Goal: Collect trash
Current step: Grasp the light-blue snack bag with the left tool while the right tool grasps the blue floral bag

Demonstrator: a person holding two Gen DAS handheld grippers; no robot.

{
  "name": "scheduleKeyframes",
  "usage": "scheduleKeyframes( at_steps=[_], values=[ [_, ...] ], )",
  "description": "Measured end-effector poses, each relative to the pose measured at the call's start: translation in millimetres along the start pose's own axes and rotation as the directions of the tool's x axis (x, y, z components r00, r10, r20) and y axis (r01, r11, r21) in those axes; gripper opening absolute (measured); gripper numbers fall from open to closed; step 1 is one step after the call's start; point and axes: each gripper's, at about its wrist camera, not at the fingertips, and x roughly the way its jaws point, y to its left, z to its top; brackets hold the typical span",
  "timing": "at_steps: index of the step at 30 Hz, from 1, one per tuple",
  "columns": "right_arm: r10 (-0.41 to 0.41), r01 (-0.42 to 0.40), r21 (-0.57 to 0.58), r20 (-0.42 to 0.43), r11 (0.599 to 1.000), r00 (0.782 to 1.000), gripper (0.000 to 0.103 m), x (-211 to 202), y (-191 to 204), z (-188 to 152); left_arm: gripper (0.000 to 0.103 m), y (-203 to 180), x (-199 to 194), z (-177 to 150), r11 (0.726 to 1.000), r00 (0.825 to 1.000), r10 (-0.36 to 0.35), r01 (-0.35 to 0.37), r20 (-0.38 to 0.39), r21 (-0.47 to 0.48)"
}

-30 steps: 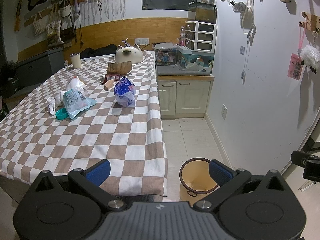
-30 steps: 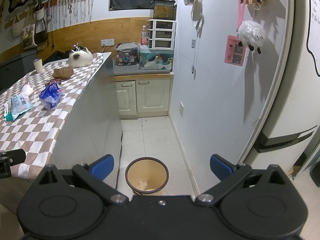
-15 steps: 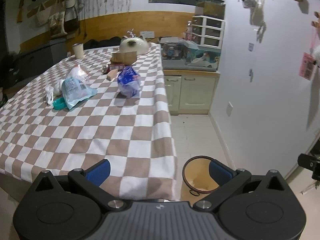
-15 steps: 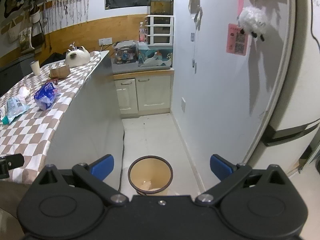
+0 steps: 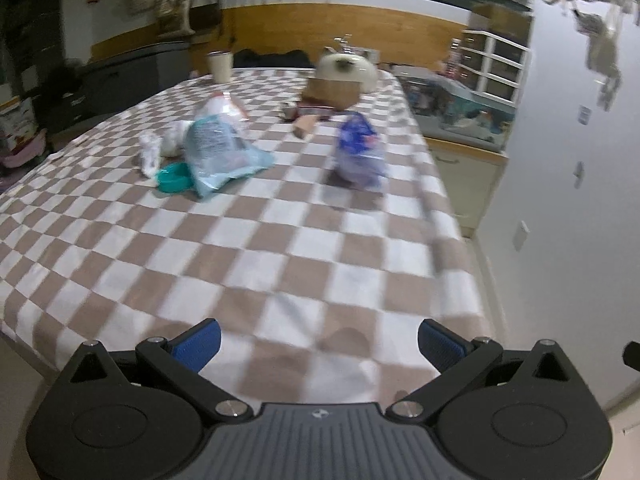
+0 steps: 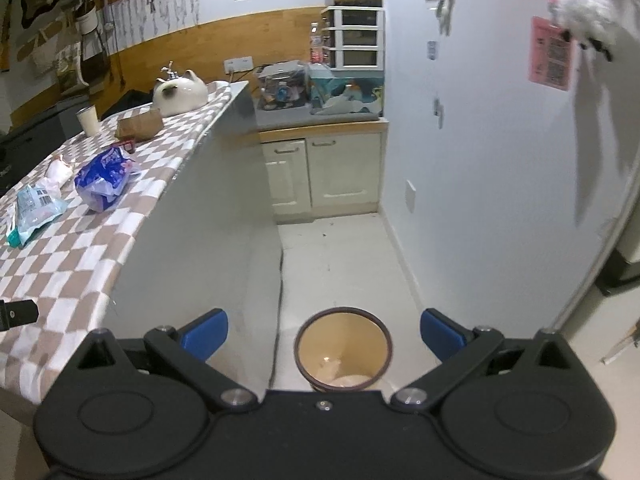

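The left gripper [image 5: 318, 344] was found over the near edge of the checked tablecloth [image 5: 256, 248], its jaws spread wide with nothing between them. The left wrist view was blurred. On the cloth ahead lay a pale blue plastic bag [image 5: 218, 148] with a teal lid [image 5: 173, 176] touching its near left corner and a crumpled white wrapper [image 5: 151, 151] just beside it. A blue-and-purple packet [image 5: 358, 148] stood apart to the right, near the table's right edge. Farther back were a brown box [image 5: 334, 92], a white cat-shaped pot [image 5: 348, 69] behind it and a white cup [image 5: 220, 66] at the far left. The right gripper [image 6: 324, 334] was held above the floor, jaws likewise wide apart and empty. Directly below and between its fingers stood the round bin [image 6: 343, 350], brown-rimmed with a cream interior, on the tiled floor beside the table's white side panel [image 6: 192, 248]; pale matter lay at its bottom, its kind not discernible.
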Motion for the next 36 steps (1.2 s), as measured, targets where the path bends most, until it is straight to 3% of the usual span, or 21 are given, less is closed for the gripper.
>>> scheduleKeyframes(
  at_steps=[8, 19, 28, 32, 36],
  values=[
    [0.082, -0.082, -0.006, -0.013, 0.997, 0.997, 0.103, 29.5, 41.2, 23.4, 0.103, 54.0, 31.7, 40.1, 0.995, 0.998, 0.067, -0.065, 0.023, -0.069],
    [0.193, -0.194, -0.028, -0.028, 0.981, 0.981, 0.103, 63.1, 102.6, 55.7, 0.103, 112.9, 76.7, 105.9, 0.988, 0.999, 0.014, -0.007, 0.046, -0.154],
    [0.306, -0.305, -0.033, 0.036, 0.952, 0.951, 0.103, 76.2, 139.1, 89.4, 0.103, 137.1, 117.5, 153.0, 0.981, 0.999, 0.019, -0.009, 0.047, -0.195],
    [0.406, -0.407, 0.022, 0.026, 0.913, 0.913, 0.103, 93.9, 155.1, 108.8, 0.103, 144.0, 133.9, 161.3, 0.975, 0.997, -0.047, 0.057, 0.055, -0.213],
    [0.423, -0.424, 0.041, 0.035, 0.905, 0.905, 0.103, 113.2, 177.5, 123.4, 0.103, 149.7, 149.7, 161.4, 0.960, 0.987, -0.147, 0.159, 0.068, -0.230]
  ],
)
